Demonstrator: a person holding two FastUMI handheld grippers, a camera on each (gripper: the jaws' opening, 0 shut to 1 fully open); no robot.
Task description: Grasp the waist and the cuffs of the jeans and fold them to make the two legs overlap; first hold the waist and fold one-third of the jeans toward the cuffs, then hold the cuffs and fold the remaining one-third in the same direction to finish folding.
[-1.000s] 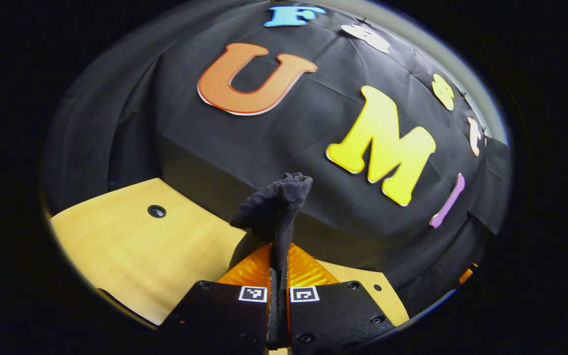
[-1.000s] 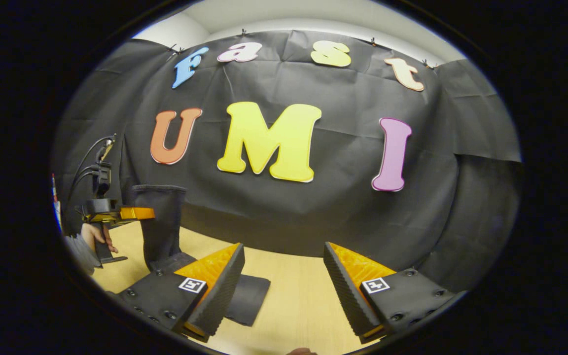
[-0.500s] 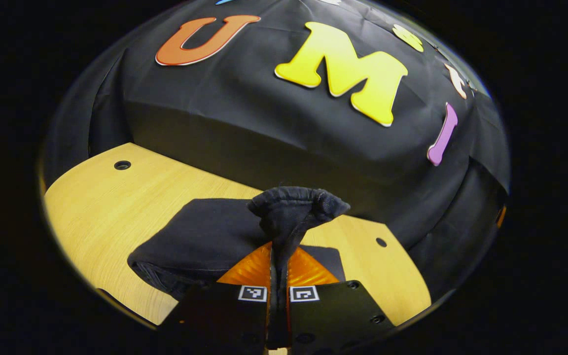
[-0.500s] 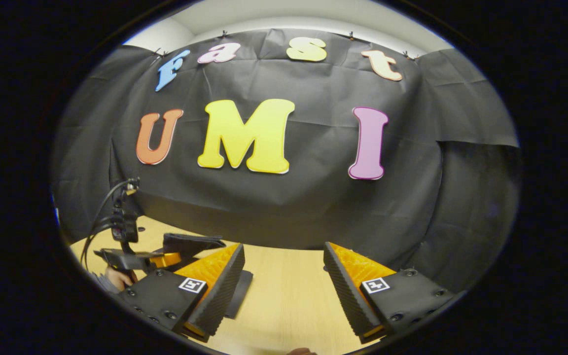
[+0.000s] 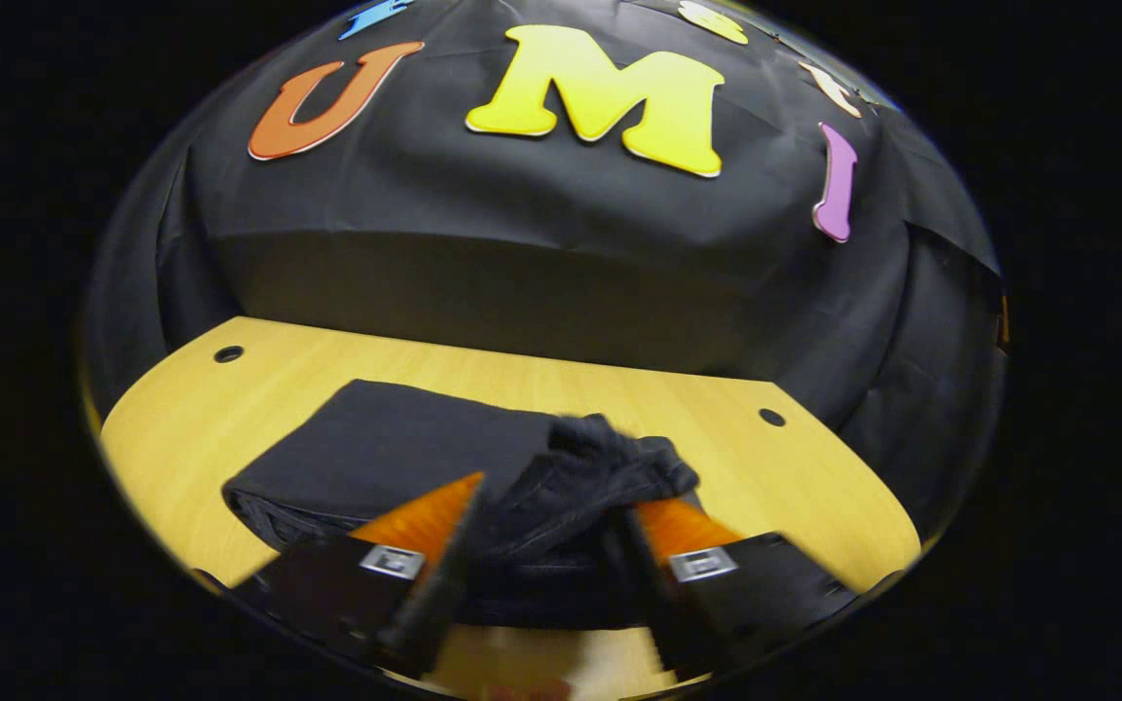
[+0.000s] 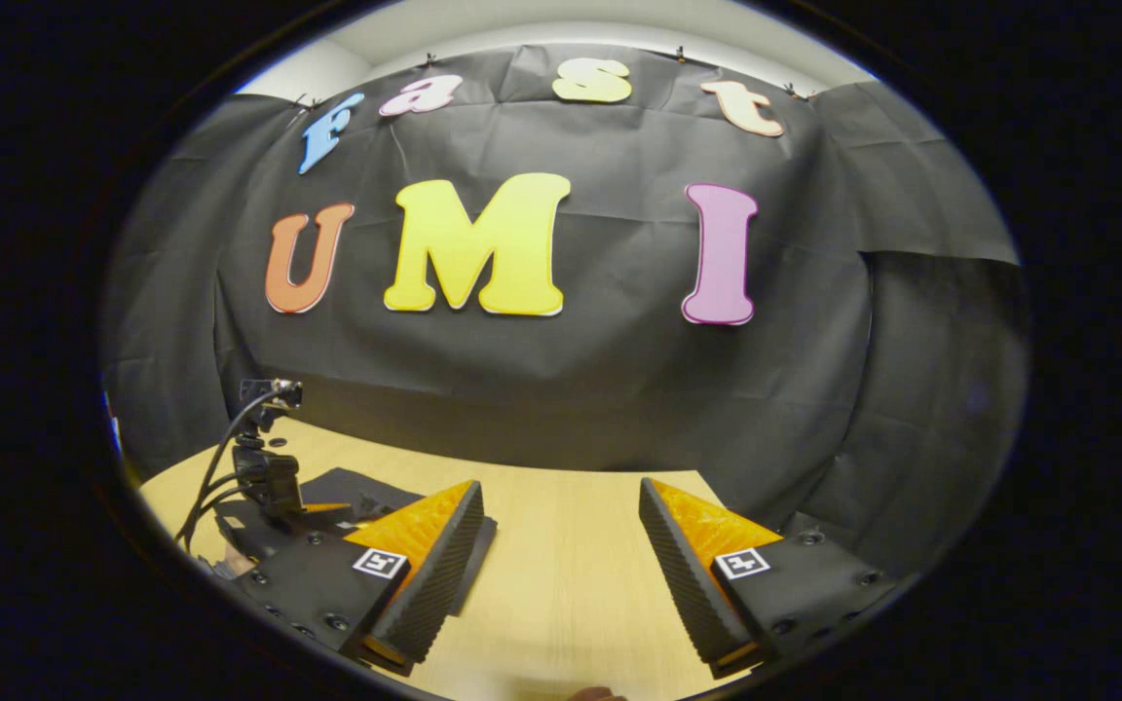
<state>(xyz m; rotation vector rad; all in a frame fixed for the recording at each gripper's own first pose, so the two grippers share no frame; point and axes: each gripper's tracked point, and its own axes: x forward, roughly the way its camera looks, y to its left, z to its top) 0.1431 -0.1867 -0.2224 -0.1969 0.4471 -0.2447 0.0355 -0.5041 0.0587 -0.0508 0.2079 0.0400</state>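
Where folded, jeans (image 5: 395, 458) dark, flat.

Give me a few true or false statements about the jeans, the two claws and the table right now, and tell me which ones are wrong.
1. The left claw is open. True.
2. The jeans hang in the air. False: they lie folded on the table, with a bunched end between the left claw's fingers.
3. The right claw is shut on the jeans. False: it is open, with bare table between its fingers.
4. The jeans are dark. True.
5. In the right gripper view, the left claw is to the left, low by the jeans. True.
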